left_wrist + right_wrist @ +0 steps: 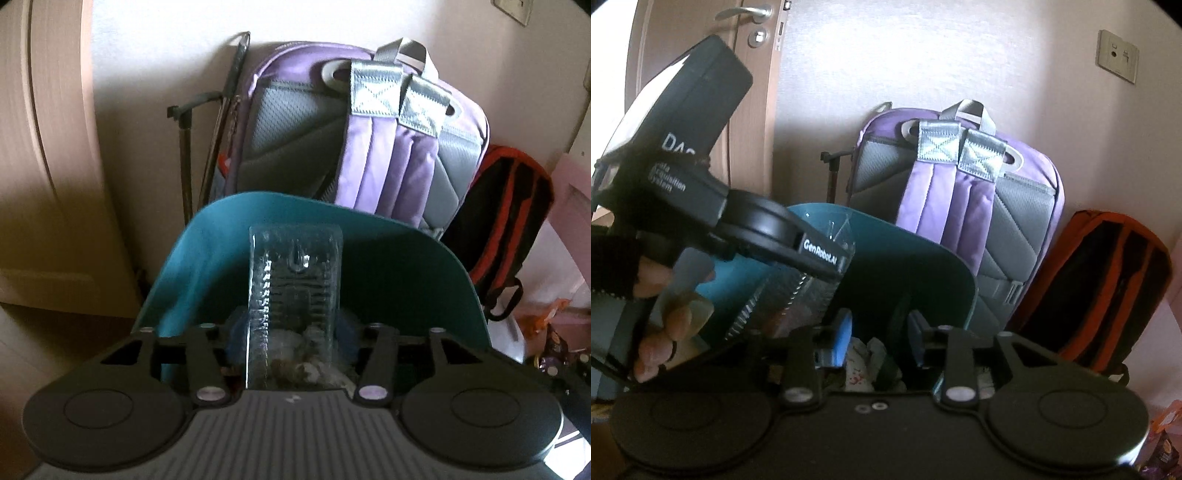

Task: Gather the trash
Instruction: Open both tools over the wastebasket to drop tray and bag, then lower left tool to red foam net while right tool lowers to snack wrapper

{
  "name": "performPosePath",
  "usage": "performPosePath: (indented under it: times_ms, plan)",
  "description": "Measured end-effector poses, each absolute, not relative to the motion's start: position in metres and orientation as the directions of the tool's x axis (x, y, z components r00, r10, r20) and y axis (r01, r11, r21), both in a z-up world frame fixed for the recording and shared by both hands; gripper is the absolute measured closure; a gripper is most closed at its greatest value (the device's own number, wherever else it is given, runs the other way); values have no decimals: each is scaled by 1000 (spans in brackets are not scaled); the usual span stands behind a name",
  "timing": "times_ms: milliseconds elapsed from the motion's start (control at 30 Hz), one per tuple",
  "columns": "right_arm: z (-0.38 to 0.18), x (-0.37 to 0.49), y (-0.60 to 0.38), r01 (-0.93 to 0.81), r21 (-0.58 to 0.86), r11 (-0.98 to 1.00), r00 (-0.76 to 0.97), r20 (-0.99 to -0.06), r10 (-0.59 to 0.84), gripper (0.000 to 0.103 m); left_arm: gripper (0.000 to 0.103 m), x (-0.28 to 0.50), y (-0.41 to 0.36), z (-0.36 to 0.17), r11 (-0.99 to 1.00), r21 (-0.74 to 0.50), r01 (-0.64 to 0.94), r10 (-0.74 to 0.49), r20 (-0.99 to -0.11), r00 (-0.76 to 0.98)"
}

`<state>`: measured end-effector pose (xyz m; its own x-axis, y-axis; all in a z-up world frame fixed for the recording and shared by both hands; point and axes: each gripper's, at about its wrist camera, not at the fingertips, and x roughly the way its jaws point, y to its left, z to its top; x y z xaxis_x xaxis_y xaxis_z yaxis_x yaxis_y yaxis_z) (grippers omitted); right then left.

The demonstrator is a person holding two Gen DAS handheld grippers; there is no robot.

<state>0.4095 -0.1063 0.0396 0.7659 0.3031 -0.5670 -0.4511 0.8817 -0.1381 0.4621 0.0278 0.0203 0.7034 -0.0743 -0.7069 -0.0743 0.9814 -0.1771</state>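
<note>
The left tongs (291,332) gripped 1 clear plastic blister tray (293,295) upright between their blue pads, directly above the open teal bin (424,266); the right tongs (877,334) hung open and empty just right of the left pair, over the same bin. Crumpled scraps (862,363) already lay below both tongs, so collection was judged partly done, with the tray's release outstanding. Beyond the tongs stood 1 purple backpack (960,206) and 1 orange-and-black bag (1108,280).
</note>
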Motion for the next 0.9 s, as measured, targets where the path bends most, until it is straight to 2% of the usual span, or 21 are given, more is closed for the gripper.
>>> performPosePath:
  times_ms: [33, 100, 300, 400, 567, 900]
  plan:
    - [39, 410, -107, -450, -138, 882, 765, -568, 302, 67, 34, 460, 28, 21, 981, -180, -74, -76, -704, 706]
    - [39, 407, -107, -451, -131, 883, 763, -569, 306, 61, 27, 455, 28, 23, 979, -192, -70, -86, -697, 712]
    - [48, 393, -108, -452, -129, 882, 770, -555, 314, 53, 27, 434, 28, 36, 977, -206, -52, -108, -692, 714]
    - [54, 383, -110, -457, -125, 881, 771, -549, 322, 51, 22, 417, 31, 46, 977, -206, -50, -105, -676, 729]
    - [68, 361, -113, -466, -120, 876, 778, -528, 341, 47, 22, 386, 41, 60, 975, -215, -47, -108, -654, 749]
    - [91, 312, -112, -514, -98, 852, 763, -507, 402, 45, 19, 313, 67, 75, 975, -223, -6, -139, -631, 764]
